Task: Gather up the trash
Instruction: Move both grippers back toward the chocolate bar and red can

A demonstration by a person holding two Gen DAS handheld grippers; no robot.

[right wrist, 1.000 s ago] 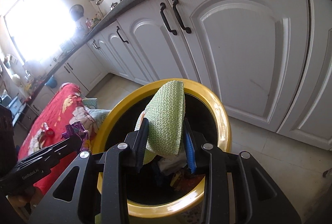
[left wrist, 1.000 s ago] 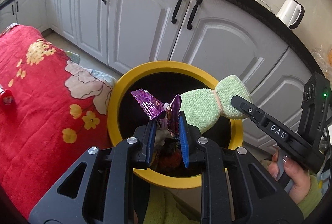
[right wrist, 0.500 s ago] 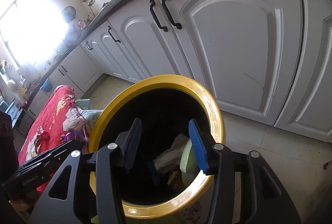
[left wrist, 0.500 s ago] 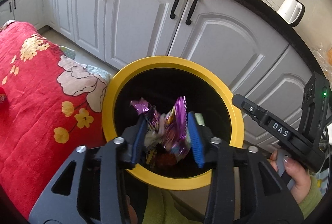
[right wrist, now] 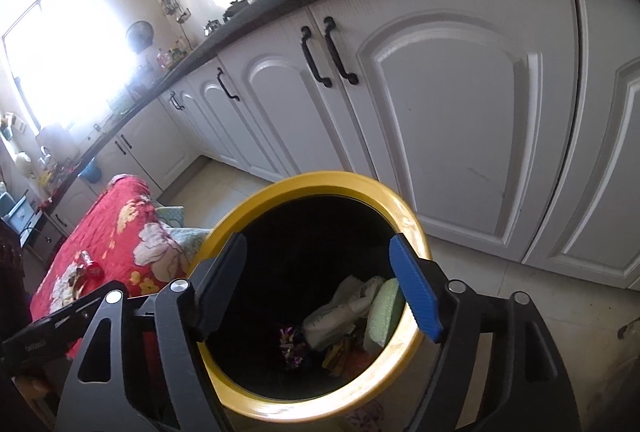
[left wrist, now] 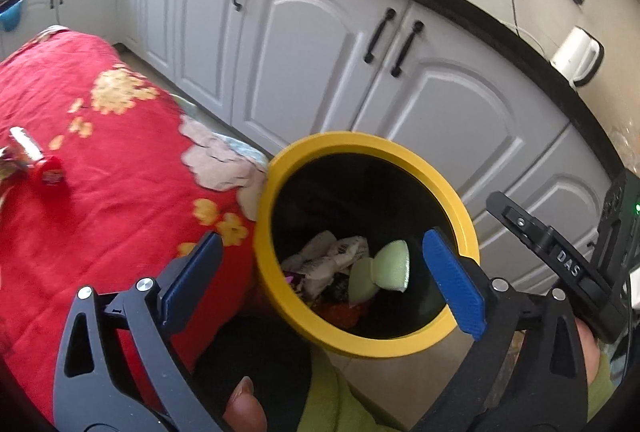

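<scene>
A black bin with a yellow rim point(left wrist: 400, 148) point(right wrist: 412, 228) stands on the floor beside the red flowered cloth. Inside lie a green sponge point(left wrist: 390, 266) point(right wrist: 386, 312), white crumpled wrappers point(left wrist: 328, 260) point(right wrist: 340, 308) and a purple wrapper point(right wrist: 290, 342). My left gripper point(left wrist: 320, 272) is open and empty above the bin's near-left rim. My right gripper point(right wrist: 320, 284) is open and empty above the bin mouth; it also shows in the left wrist view point(left wrist: 560, 256). A red wrapped item point(left wrist: 48, 168) point(right wrist: 90, 266) lies on the cloth.
White cabinet doors point(left wrist: 320, 64) point(right wrist: 460, 112) with black handles stand right behind the bin. The red flowered cloth point(left wrist: 100, 172) point(right wrist: 120, 224) covers a surface left of the bin. A white kettle point(left wrist: 576, 56) sits on the dark counter. Tiled floor point(right wrist: 520, 292) lies to the right.
Both grippers opened: the left let go of the purple wrapper, the right of the green sponge. Both now lie in the bin. The left gripper drew back and left.
</scene>
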